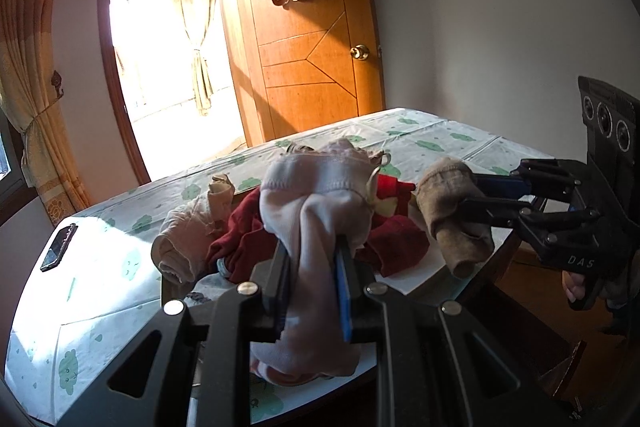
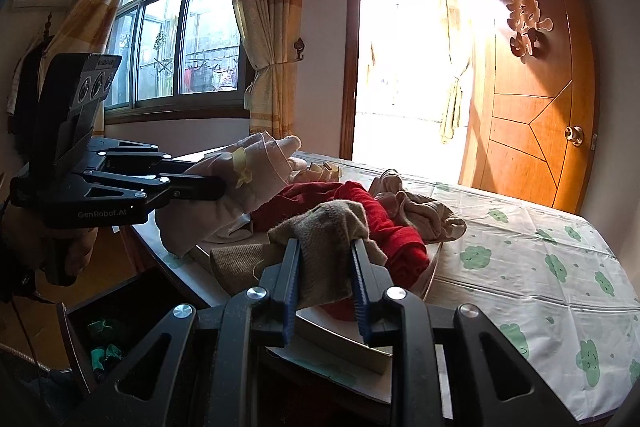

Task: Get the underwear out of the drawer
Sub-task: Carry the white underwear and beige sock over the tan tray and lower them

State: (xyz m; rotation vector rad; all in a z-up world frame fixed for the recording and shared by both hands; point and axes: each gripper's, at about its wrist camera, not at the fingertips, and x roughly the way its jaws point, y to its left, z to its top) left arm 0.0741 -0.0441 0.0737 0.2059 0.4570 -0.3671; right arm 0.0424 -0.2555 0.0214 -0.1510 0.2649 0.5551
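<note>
Clamped in my left gripper (image 1: 312, 263) hangs pale underwear (image 1: 316, 203); my right gripper (image 2: 326, 267) pinches a brown garment (image 2: 332, 227), both above the table (image 2: 520, 267) edge.

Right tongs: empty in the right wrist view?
No, the right tongs are shut on a brown garment, whose cloth is pinched between the two blue-padded fingers.

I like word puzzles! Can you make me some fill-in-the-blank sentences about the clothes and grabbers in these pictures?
1. The left hand-held gripper is shut on a pale ____ garment.
2. The right hand-held gripper is shut on a ____ knitted garment.
3. The pile on the cloud-patterned tablecloth includes dark ____ clothes.
4. The wooden door stands ____.

Missing words: pink; brown; red; open
</note>
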